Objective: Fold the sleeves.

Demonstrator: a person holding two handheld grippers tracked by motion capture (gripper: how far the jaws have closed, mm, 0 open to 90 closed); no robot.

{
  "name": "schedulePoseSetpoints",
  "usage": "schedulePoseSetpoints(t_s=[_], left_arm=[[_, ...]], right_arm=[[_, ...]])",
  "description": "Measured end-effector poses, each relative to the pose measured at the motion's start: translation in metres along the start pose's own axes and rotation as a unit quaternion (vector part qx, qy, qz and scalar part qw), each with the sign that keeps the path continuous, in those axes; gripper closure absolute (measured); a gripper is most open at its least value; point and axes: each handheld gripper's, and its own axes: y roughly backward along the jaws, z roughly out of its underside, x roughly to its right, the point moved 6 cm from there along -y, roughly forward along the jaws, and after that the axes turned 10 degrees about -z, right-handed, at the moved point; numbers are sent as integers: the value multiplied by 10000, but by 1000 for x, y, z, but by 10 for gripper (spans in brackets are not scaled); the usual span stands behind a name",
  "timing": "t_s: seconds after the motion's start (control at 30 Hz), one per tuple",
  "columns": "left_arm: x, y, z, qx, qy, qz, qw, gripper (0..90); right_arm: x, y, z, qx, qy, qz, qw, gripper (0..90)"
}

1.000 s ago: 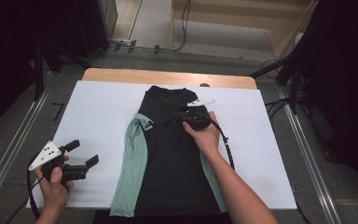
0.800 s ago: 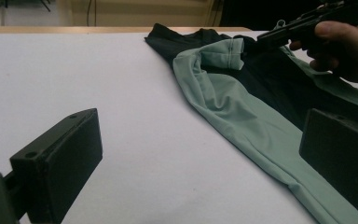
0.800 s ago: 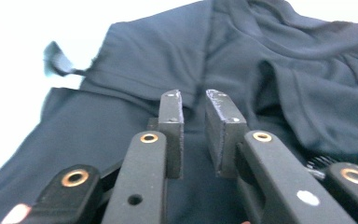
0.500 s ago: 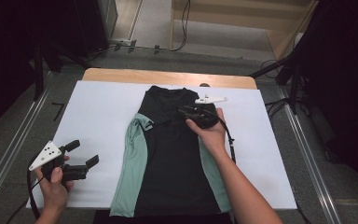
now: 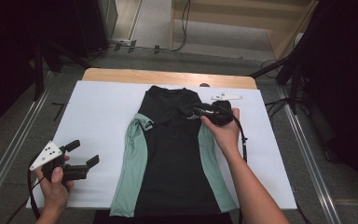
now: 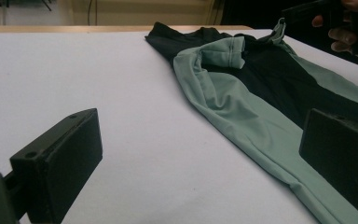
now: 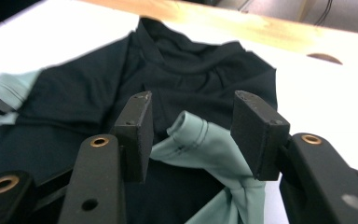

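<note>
Right gripper [image 7: 191,135] jaws have just been opening: half-wide, sleeve [image 7: 200,140] loose between them, folded onto shirt [image 5: 175,154]. Left gripper [image 5: 81,156] wide, idle. Release done.

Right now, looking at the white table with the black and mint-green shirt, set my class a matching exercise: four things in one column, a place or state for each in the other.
Things:
1. black and mint-green shirt
2. right gripper
3. left gripper
4. mint-green folded sleeve cuff

Places or states:
A. held over the bare white sheet, jaws wide apart, nothing between them
B. lying between two open jaws, unpinched
C. spread lengthwise down the table's middle, collar at the far end
D. over the shirt's shoulder, jaws just opened

Pairs: 1-C, 2-D, 3-A, 4-B
</note>
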Motion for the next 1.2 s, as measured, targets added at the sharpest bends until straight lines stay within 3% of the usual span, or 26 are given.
schedulePoseSetpoints(t_s=[0.03,0.17,0.3,0.5,0.6,0.73,1.0,1.1,1.2], left_arm=[[0,0,0,-7,-3,-5,10000,0],[0,0,0,-2,-6,1,10000,0],[0,0,0,7,-7,15,10000,0],[0,0,0,7,-1,12,10000,0],[1,0,0,-2,-13,3,10000,0],[1,0,0,-2,-13,-7,10000,0],[1,0,0,-2,-27,-5,10000,0],[1,0,0,-3,-32,-5,10000,0],[1,0,0,-2,-34,-5,10000,0]], right_arm=[[0,-1,2,-57,-2,28,10000,514],[-2,-5,9,-239,-37,52,9997,816],[-8,-8,20,-416,31,-73,9991,852],[-11,-12,41,-435,-128,-239,9987,852],[-10,-11,44,-393,-208,-280,9986,852],[-11,-9,41,-317,-104,-262,9991,835],[-9,0,36,114,-146,-424,9989,641],[-7,5,33,285,84,-255,9992,565],[-6,10,33,387,91,-217,9990,499]])
